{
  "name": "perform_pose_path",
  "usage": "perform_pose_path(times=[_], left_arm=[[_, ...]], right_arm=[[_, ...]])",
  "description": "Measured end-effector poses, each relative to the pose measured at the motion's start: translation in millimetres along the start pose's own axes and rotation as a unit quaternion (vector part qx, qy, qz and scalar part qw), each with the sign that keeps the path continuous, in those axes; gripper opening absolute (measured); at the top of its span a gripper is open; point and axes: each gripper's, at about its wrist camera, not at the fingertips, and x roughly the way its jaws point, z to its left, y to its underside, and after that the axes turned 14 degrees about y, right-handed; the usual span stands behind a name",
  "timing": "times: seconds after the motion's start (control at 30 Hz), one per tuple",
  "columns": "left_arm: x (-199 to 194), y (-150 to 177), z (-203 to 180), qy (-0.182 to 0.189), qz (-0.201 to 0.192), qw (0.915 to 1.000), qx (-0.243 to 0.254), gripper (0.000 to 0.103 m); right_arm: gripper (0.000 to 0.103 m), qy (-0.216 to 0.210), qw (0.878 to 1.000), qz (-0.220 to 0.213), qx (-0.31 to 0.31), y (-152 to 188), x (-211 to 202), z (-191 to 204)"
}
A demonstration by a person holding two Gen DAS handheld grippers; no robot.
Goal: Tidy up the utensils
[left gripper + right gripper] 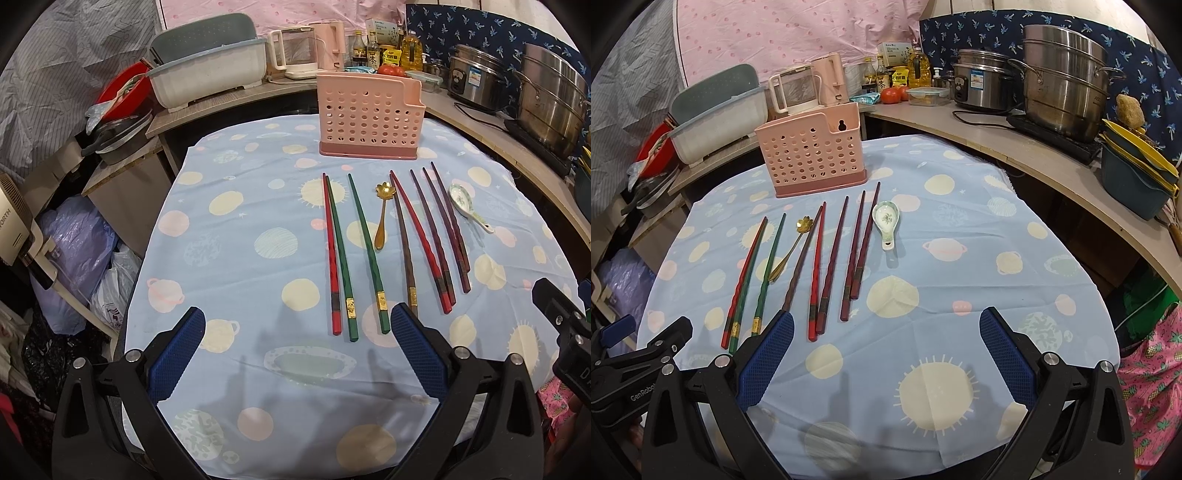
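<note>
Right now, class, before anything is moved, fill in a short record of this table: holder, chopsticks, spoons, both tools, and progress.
holder: pink perforated holder upright at the far end of the blue cloth; nothing shows above its rim
chopsticks: eight chopsticks lying flat in a row, tips toward the holder
spoons: gold spoon among the chopsticks; white ceramic spoon at the right end
left tool: open, holding nothing
right tool: open, holding nothing
progress: no utensil lifted yet
</note>
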Motion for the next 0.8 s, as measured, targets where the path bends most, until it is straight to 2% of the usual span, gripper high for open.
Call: perform_pose_path(times=[0.53, 0.67, 0.8], left_arm=[[7, -1, -3, 0.003, 0.005, 1.0, -0.001, 0.096], [13, -1, 2, 0.009, 0.015, 0.9998, -0.007, 0.096], [21, 1, 15, -0.002, 0.023, 0.9994, -0.024, 0.096]], right_arm=[[0.097, 0.001, 1.0, 0.001, 0.0, 1, 2, 1], [0.096, 0.003, 1.0, 0.004, 0.003, 1, 6, -1], [0.096, 0.007, 1.0, 0.009, 0.005, 2, 11, -3]])
